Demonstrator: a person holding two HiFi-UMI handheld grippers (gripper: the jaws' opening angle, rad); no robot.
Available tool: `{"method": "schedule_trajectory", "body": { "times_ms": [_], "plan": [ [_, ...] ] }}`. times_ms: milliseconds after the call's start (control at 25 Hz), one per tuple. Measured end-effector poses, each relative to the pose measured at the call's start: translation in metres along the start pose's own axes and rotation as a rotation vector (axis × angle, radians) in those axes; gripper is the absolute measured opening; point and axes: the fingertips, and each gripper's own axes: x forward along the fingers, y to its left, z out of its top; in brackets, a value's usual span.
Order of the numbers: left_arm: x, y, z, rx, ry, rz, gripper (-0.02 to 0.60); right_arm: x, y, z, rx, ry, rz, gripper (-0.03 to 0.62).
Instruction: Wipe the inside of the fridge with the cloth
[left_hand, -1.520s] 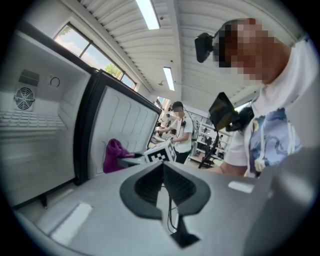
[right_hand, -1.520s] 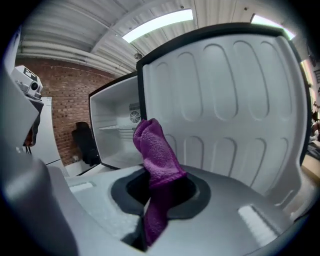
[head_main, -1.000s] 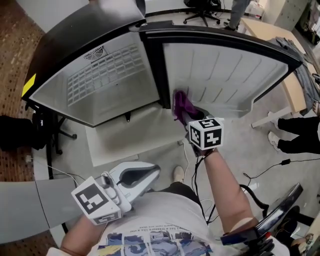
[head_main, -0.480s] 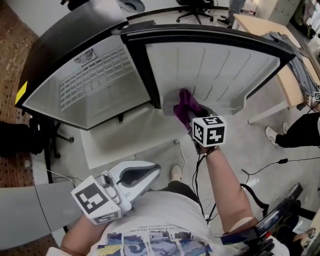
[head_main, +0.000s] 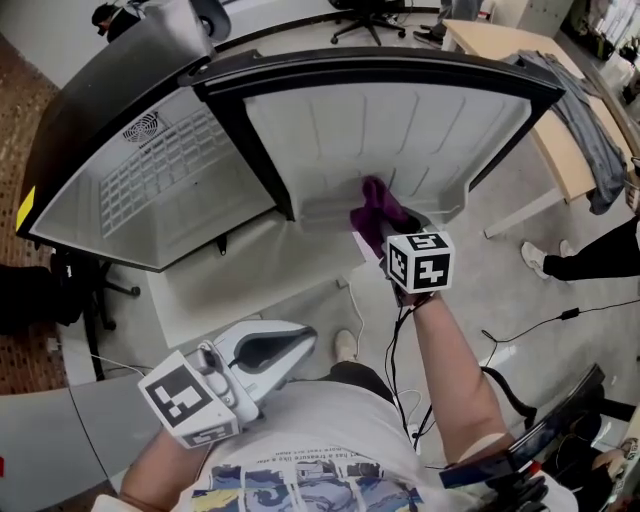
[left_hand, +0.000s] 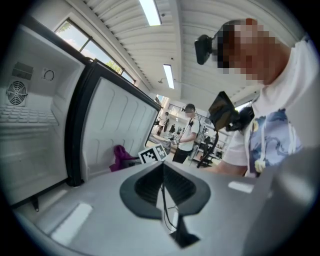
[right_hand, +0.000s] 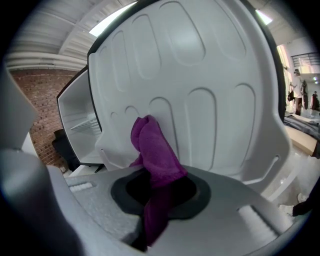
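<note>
Right gripper (head_main: 388, 232) pinches the purple cloth (head_main: 374, 208), its free end upright just beyond the jaws against the low inner panel of the fridge door (head_main: 420, 130); left gripper (head_main: 303, 343), pressed together and empty, sits near the body, well apart.

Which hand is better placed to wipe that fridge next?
The right. The right tongs grip the purple cloth right up at the open fridge door, on its inner lining. The left tongs are shut on nothing, held low by the person's body, away from the fridge.
</note>
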Motion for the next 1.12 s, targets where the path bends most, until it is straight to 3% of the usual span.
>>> {"method": "schedule_trajectory", "body": {
  "times_ms": [360,640,1120],
  "plan": [
    [0.023,-0.007,0.004,0.015,0.009,-0.055,0.008,-0.025,-0.051,-0.005,-0.012,-0.002,-0.115,0.054],
    [0.039,-0.015,0.006,0.024,0.013,-0.089,0.008,-0.045,-0.087,-0.008,-0.083,0.011,-0.226,0.054],
    [0.051,-0.020,0.006,0.027,0.029,-0.131,0.008,-0.070,-0.099,-0.002,-0.253,0.015,-0.347,0.052]
  ]
}}
